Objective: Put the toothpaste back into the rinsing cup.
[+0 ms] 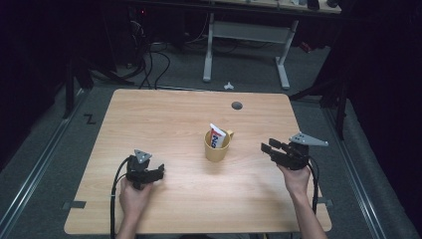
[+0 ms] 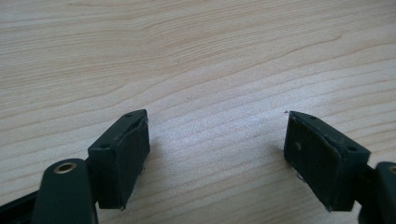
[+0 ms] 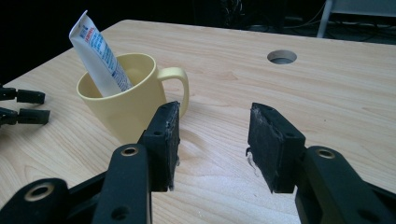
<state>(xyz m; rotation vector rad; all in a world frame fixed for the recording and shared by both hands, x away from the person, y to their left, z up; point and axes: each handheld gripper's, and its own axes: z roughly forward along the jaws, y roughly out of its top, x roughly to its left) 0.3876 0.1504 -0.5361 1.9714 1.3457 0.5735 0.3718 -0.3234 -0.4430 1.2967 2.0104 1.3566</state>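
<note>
A yellow mug [image 1: 217,147] stands upright near the middle of the wooden table [image 1: 164,114], handle toward the far right. A white toothpaste tube [image 1: 216,135] leans inside it, its crimped end sticking up. In the right gripper view the mug [image 3: 123,105] and tube [image 3: 98,53] sit just beyond the left jaw. My right gripper [image 1: 267,148] is held above the table to the mug's right, open with nothing between its jaws [image 3: 212,140]. My left gripper [image 1: 160,172] rests low at the front left, open over bare wood [image 2: 217,149].
A round cable hole [image 1: 237,105] lies in the tabletop behind the mug. Beyond the table are a white desk frame [image 1: 246,45] and floor cables [image 1: 149,59]. The left gripper's jaw tips [image 3: 23,105] show at the left edge of the right gripper view.
</note>
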